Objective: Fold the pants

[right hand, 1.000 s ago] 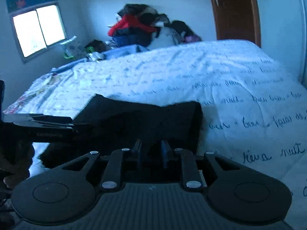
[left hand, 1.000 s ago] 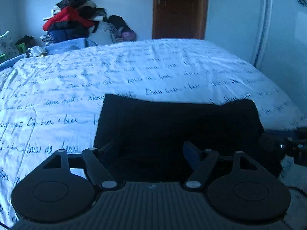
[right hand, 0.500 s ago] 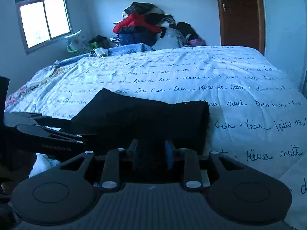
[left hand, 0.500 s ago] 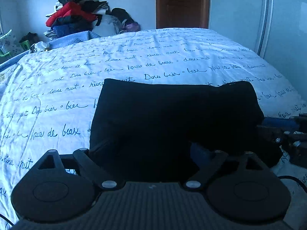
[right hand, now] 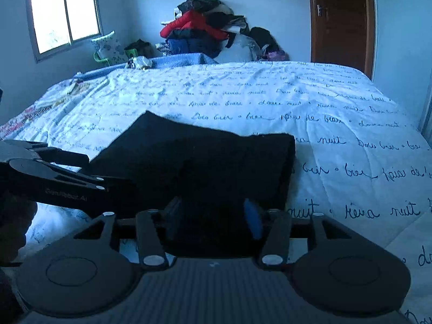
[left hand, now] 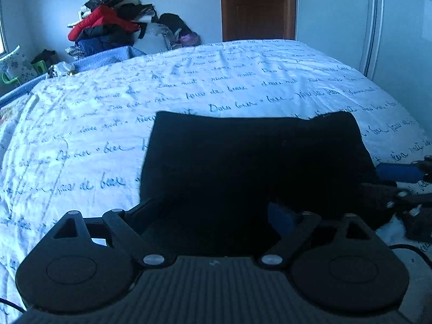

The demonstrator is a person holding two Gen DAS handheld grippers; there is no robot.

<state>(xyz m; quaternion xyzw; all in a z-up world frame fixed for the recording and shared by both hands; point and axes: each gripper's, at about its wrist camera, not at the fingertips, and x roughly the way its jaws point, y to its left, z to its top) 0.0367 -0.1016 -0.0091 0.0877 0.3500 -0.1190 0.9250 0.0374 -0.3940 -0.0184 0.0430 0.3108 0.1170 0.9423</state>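
Pants: one black pair (left hand: 253,162) is lying in a compact folded rectangle on the bed (left hand: 243,81), long axis running 9 to 3.
Left gripper (left hand: 216,216): fingers are spreading wide, gripping nothing, near edge of the fabric lying at 12.
Right gripper (right hand: 213,216): fingers are standing partly apart around the near hem; whether they are pinching it cannot be told.
Nearer: both are sitting at the near edge, about equal.
Count: one pants, two grippers, one clothes heap (right hand: 205,35).
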